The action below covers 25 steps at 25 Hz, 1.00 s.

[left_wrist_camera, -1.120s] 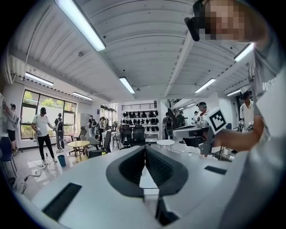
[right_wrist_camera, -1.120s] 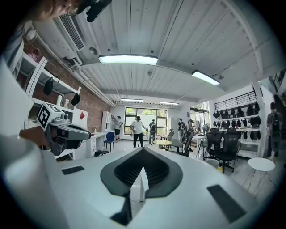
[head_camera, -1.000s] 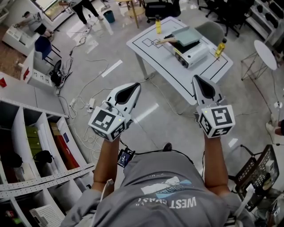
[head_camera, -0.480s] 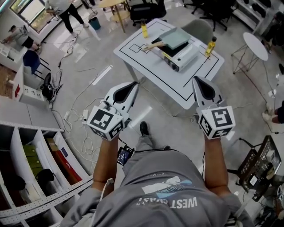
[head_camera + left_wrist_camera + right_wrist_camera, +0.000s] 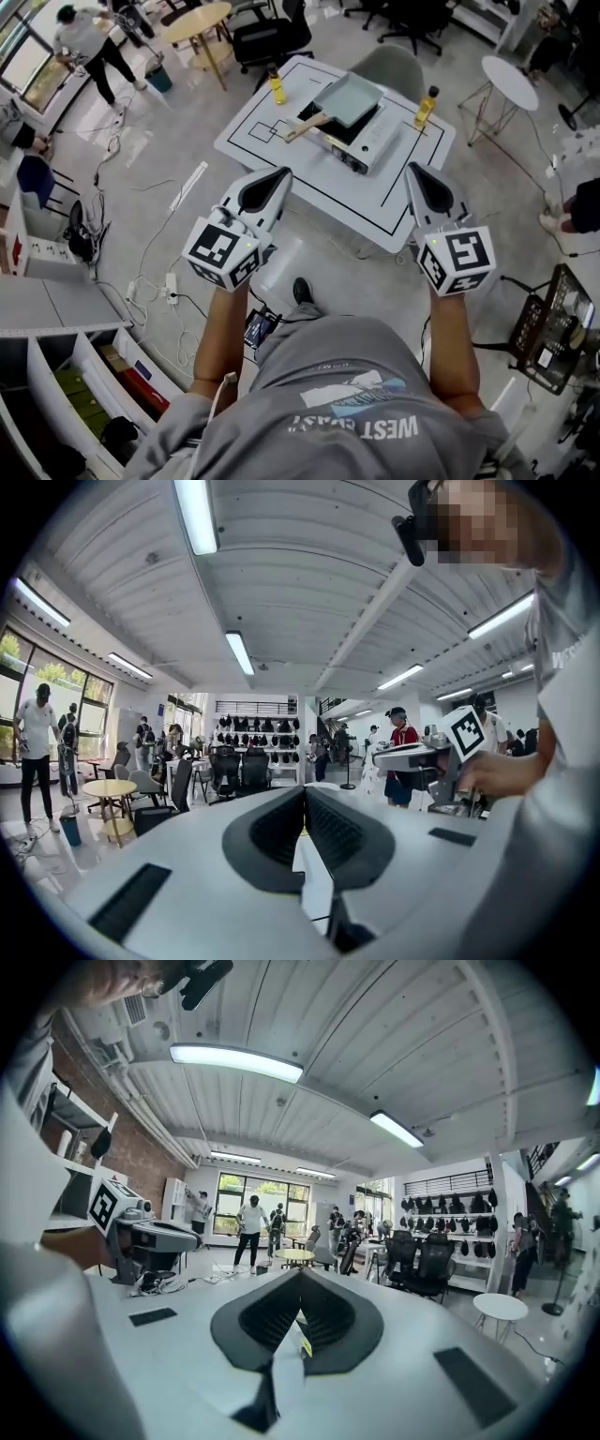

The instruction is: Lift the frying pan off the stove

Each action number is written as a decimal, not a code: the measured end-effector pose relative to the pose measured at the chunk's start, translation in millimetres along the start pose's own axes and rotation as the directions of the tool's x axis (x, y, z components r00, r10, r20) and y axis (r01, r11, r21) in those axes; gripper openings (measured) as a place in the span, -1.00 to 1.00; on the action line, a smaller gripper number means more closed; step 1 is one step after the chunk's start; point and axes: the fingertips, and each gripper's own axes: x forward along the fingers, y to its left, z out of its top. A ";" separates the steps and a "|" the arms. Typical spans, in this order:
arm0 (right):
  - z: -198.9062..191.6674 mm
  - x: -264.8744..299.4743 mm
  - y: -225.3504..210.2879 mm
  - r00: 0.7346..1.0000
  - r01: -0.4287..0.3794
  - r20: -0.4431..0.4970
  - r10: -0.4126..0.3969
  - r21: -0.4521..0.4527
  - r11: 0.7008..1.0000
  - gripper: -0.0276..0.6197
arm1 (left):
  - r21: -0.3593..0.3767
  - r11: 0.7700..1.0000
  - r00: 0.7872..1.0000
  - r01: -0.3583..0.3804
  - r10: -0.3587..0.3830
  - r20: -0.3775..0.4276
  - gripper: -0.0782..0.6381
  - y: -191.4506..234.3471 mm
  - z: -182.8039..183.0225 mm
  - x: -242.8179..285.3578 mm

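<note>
You hold your left gripper [image 5: 282, 172] and right gripper [image 5: 412, 167] out ahead of your chest, level and well apart, tips pointing forward. Both have their jaws pressed together, nothing between them.

Bright ceiling strip lights [image 5: 234, 1061] glare; gripper views fisheye-bent, black at corners

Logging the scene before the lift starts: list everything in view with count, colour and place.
frying pan: 1, pale green, wooden handle, on the stove
stove: 1, white and black, on the table
table: 1, white, black lines, straight ahead
bottles: 2, yellow, on the table, either side of the stove
side table: 1, white, round, far right
wooden table: 1, tan, round, far left
left gripper: 1, white, shut, empty, short of the table
right gripper: 1, white, shut, empty, short of the table
</note>
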 end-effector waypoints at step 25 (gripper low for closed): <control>16.1 114.2 9.8 0.982 0.181 -0.044 -0.181 -0.009 0.983 -0.88 | -0.031 0.984 0.985 0.174 -0.174 -0.006 -0.79 145.4 -21.2 52.8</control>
